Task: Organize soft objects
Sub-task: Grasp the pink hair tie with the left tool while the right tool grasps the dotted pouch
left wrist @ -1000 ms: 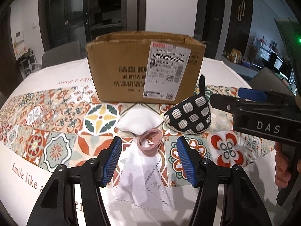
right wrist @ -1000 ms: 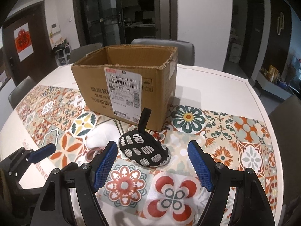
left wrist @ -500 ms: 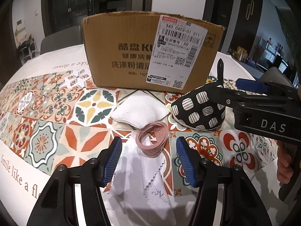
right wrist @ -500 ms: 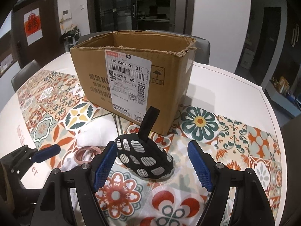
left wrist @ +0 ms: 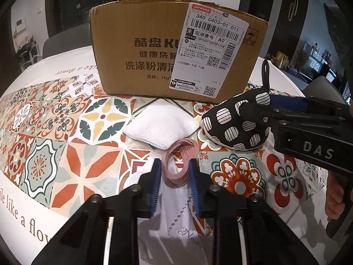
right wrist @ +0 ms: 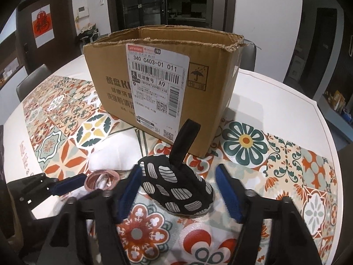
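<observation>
While the pink hair ties [left wrist: 179, 165] are lying bunched on the white cloth [left wrist: 183, 216] at the near edge of the table, your left gripper [left wrist: 175, 183] is closing its jaws on them, and the blue pads look to be already touching the bundle on both sides, squeezing it narrow. Just to the right, the black pouch with white patches [right wrist: 176, 187] is sitting on the patterned tablecloth [right wrist: 275, 154], its black loop sticking upward. Your right gripper [right wrist: 178, 195] is closing around that pouch too: the left pad is lying against its side, while the right pad is standing just clear of it, so the jaws are at a middling width and not yet gripping. Between the two bundles and a little farther away, a white folded pad [left wrist: 162, 128] is resting flat. Beyond all of these, the open cardboard box [right wrist: 167, 84] is standing upright at the middle of the table, its shipping label [right wrist: 156, 88] facing you. A chair [right wrist: 28, 81] is showing at the far left.
</observation>
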Demonstrator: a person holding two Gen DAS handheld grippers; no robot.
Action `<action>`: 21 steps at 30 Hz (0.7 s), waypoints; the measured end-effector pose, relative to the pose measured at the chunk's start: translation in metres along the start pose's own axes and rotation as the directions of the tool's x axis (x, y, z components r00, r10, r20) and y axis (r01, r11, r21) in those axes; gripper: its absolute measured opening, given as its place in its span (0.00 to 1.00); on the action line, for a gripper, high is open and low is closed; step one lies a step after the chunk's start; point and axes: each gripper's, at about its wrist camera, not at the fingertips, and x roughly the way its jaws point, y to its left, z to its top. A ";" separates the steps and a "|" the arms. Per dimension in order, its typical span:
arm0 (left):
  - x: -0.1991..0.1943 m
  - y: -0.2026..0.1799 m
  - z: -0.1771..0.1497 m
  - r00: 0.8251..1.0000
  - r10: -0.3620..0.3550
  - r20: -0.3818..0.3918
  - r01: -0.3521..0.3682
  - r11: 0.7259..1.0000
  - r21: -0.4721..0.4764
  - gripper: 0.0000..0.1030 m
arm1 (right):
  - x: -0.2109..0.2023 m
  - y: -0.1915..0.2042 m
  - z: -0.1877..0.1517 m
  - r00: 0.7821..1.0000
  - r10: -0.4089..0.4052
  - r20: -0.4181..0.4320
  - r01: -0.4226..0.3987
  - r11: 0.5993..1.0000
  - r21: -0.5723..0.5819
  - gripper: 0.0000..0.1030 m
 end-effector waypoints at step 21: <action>-0.044 -0.006 0.001 0.996 -0.011 0.085 0.010 1.000 0.013 0.06 | -0.029 0.002 -0.016 1.000 -0.009 -0.007 0.010 0.996 0.086 0.23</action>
